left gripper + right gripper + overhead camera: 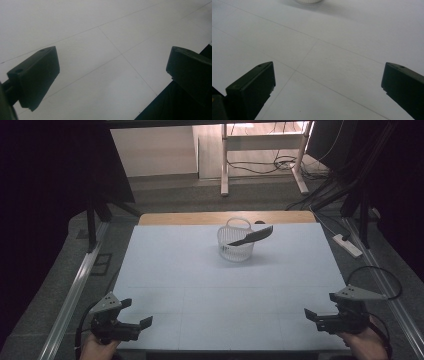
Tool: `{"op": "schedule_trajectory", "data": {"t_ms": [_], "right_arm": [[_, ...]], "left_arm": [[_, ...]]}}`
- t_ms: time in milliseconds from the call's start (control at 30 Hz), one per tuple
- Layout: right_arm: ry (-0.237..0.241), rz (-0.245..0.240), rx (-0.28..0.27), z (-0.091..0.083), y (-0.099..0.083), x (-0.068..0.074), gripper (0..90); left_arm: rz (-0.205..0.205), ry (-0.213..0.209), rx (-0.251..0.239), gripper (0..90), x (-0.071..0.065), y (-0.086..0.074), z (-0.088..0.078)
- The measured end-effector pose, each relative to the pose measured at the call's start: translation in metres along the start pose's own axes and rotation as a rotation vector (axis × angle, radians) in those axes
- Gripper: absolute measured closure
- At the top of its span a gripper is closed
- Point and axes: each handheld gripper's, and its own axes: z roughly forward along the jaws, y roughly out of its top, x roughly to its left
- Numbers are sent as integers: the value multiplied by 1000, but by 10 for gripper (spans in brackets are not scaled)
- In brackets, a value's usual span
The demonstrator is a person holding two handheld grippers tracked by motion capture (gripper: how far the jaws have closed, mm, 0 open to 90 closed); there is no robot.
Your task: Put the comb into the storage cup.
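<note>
At the table's near edge, the left gripper (134, 314) and right gripper (318, 316) rest with jaws spread wide, grasping nothing. Bare tabletop (200, 285) lies between them and the white basket (235, 247) standing well beyond, toward the far edge, leaving ample room to approach. A dark knife (251, 237) lies slanted across the basket's rim, blade overhanging. Likely light, stiff and sharp, it is best taken by its handle end.

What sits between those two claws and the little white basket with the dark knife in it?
Nothing visible: bare table lies between the left gripper, the right gripper and the basket holding the knife.
</note>
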Motion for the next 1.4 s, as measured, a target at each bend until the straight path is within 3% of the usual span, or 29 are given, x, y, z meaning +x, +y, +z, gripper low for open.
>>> {"op": "schedule_trajectory", "data": {"t_ms": [600, 1400], "right_arm": [[-45, 14, 19, -13, -15, 1, 0], [-88, 17, 71, -20, -26, 0, 0]], "left_arm": [[12, 22, -16, 0, -3, -2, -5], [29, 42, 4, 0, -5, 0, -3]]}}
